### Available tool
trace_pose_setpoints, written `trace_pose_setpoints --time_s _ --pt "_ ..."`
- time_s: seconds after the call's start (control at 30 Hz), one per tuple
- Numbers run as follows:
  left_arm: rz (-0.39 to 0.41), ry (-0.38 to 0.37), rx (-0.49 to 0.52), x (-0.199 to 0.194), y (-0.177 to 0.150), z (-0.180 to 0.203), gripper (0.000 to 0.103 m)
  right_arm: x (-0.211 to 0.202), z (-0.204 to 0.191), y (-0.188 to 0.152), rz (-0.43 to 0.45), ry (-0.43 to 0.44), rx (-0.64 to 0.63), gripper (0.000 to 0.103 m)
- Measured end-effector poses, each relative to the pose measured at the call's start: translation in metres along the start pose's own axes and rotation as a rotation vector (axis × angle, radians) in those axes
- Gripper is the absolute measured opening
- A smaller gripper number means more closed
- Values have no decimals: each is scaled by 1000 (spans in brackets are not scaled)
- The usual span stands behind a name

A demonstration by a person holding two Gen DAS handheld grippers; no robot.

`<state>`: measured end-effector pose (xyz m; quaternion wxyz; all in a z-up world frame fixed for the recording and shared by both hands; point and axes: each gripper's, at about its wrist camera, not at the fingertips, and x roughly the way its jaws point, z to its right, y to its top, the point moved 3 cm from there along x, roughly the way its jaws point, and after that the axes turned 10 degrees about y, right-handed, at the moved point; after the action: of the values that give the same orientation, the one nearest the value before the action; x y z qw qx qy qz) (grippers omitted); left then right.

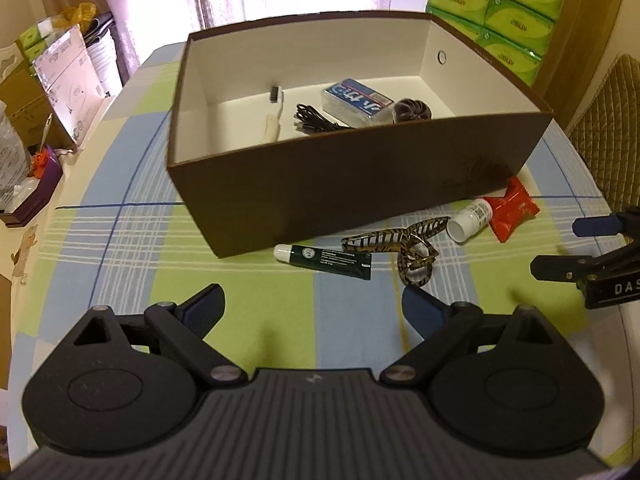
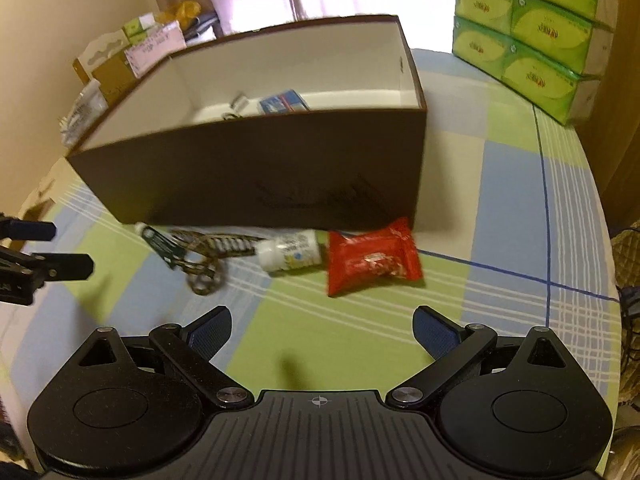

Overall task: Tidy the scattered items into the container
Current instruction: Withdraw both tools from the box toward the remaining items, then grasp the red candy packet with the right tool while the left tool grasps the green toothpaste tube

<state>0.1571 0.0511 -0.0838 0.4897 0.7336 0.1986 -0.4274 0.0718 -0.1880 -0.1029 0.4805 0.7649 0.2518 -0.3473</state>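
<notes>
A brown box [image 1: 340, 184] [image 2: 280, 168] with a white inside stands on the checked tablecloth. Inside lie a toothbrush [image 1: 274, 114], a black cable [image 1: 314, 120], a blue pack [image 1: 356, 100] and a dark round item [image 1: 412, 111]. In front of the box lie a dark green tube [image 1: 326, 258] [image 2: 158, 242], a tiger-striped hair claw [image 1: 404, 246] [image 2: 212, 256], a small white bottle [image 1: 470, 218] [image 2: 290, 255] and a red packet [image 1: 510, 208] [image 2: 372, 258]. My left gripper [image 1: 314, 306] is open just short of the tube and claw. My right gripper [image 2: 322, 326] is open near the red packet, holding nothing.
Green tissue packs [image 1: 500, 12] [image 2: 532, 28] are stacked at the back right. Cardboard boxes and clutter [image 1: 44, 92] sit beyond the table's left edge. A chair back [image 1: 608, 128] stands at the right. Each gripper shows at the edge of the other's view.
</notes>
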Motion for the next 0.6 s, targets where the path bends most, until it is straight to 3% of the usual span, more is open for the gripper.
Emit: trace_pose_setpoints --time_s 0.4,0.47,0.6 --pt "-31 14 46 42 3 10 94 32 24 10 3 -56 -89 100" --pt "-33 14 52 46 3 11 94 37 28 15 5 -48 -100 79" --pt "-33 11 63 52 6 12 94 47 35 21 4 -57 -100 79"
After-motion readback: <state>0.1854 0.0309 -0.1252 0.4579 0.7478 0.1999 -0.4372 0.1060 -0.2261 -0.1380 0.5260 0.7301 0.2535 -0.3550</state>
